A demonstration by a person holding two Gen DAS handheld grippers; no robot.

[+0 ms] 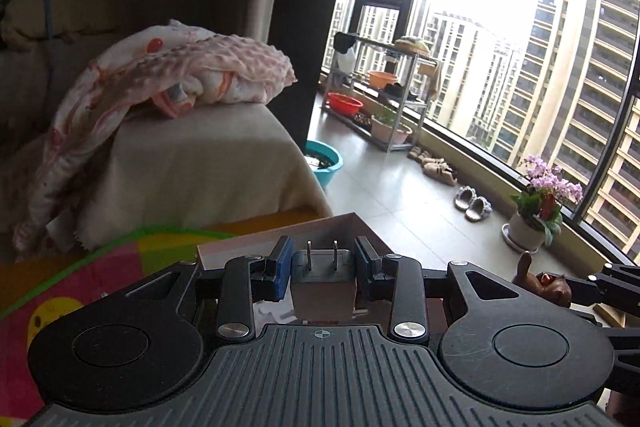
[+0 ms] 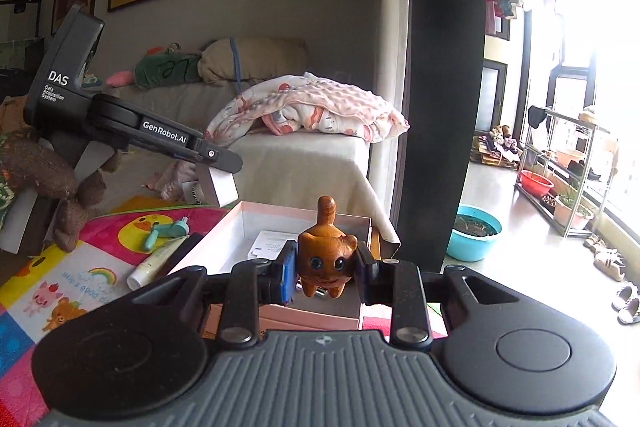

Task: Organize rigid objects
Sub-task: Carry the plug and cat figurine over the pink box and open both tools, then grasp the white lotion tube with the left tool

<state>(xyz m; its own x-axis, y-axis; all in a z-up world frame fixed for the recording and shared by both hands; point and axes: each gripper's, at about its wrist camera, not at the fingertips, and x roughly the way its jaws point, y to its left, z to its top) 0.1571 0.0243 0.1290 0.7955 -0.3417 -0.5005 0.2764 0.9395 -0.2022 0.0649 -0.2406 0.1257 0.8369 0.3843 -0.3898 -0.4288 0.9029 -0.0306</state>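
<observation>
In the left wrist view my left gripper (image 1: 322, 255) is shut on a white power adapter (image 1: 323, 285), its two metal prongs pointing up and away. It hangs over the near part of an open pink box (image 1: 344, 225). In the right wrist view my right gripper (image 2: 326, 261) is shut on a brown cat figurine (image 2: 327, 257), tail up, above the same pink box (image 2: 276, 217), which has a white card inside. The left gripper (image 2: 222, 163) shows at the upper left there, with the adapter (image 2: 218, 187) under its fingers. The cat figurine (image 1: 538, 281) also shows at the right edge of the left view.
The box lies on a colourful play mat (image 2: 80, 279) with a white tube (image 2: 154, 263) and a teal toy (image 2: 164, 231) beside it. A stuffed bear (image 2: 52, 179) sits left. A covered sofa (image 2: 304, 163) with a pink blanket stands behind. A teal basin (image 2: 474, 233) and a flower pot (image 1: 528, 227) are on the tiled floor.
</observation>
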